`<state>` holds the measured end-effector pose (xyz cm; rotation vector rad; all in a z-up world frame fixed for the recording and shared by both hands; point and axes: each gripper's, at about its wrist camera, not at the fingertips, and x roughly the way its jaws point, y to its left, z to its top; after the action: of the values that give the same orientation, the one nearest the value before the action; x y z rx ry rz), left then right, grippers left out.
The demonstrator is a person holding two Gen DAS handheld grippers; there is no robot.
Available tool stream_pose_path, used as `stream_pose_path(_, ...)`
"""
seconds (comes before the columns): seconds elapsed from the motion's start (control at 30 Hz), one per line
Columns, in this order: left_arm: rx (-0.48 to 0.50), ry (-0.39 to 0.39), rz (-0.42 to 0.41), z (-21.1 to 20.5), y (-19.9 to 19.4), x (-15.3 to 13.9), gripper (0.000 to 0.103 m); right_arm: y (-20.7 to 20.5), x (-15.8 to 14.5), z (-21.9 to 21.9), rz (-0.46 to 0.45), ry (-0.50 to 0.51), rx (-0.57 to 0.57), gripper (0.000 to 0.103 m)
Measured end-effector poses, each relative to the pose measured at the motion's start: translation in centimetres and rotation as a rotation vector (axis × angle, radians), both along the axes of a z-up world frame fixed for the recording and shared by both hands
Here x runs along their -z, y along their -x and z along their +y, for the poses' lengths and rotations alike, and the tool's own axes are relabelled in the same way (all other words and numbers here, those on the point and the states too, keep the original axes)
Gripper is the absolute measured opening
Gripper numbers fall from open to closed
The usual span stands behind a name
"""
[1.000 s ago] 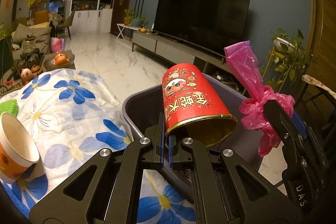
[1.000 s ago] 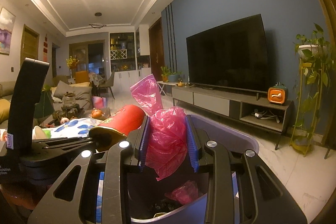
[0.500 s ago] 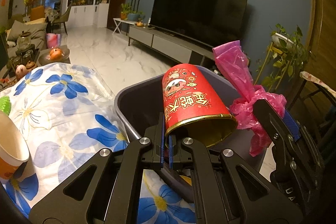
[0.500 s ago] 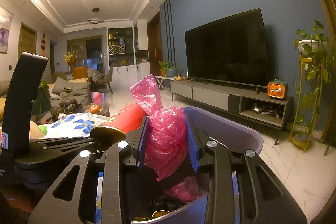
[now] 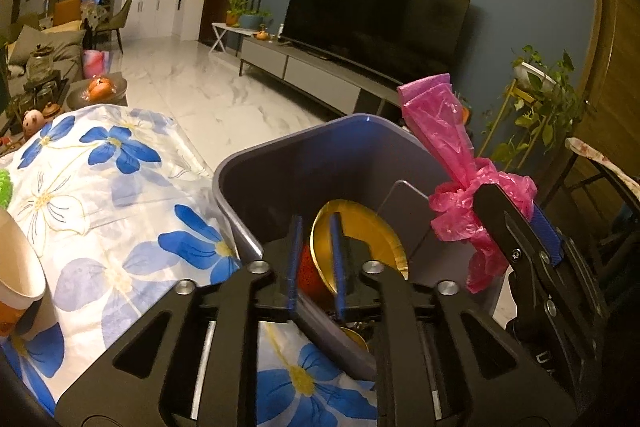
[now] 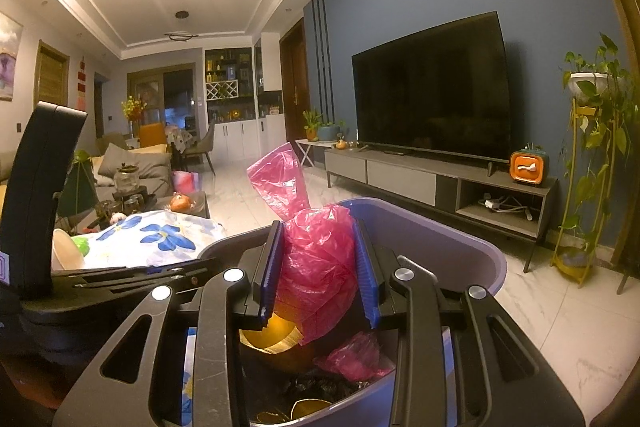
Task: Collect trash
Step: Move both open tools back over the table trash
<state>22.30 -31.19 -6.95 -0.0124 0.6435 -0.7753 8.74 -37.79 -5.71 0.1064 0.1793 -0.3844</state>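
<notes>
Red cup [image 5: 310,269] dropped, left jaws parted, right jaws seemingly clamping pink bag [image 6: 318,267].

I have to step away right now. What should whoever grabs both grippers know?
Left gripper: open over the bin; its red cup lies inside, released.
Right gripper: shut on the pink bag, held above the bin.
Done: cup binned, with other trash.
Left: drop the bag in, then fetch the paper cup on the flowered cloth.
</notes>
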Motion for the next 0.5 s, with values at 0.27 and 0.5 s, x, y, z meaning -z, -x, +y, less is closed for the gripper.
stream_pose_path(0.27,-0.102,0.055,-0.023,3.5,0.5,-1.0,0.064,0.1,0.0,0.2,-0.004,0.005,0.001,0.052)
stream_pose_path(0.5,-0.228,0.075,-0.121,7.9,2.8,-3.0,0.082,0.9,-0.4,0.6,-0.013,-0.021,-0.002,0.057)
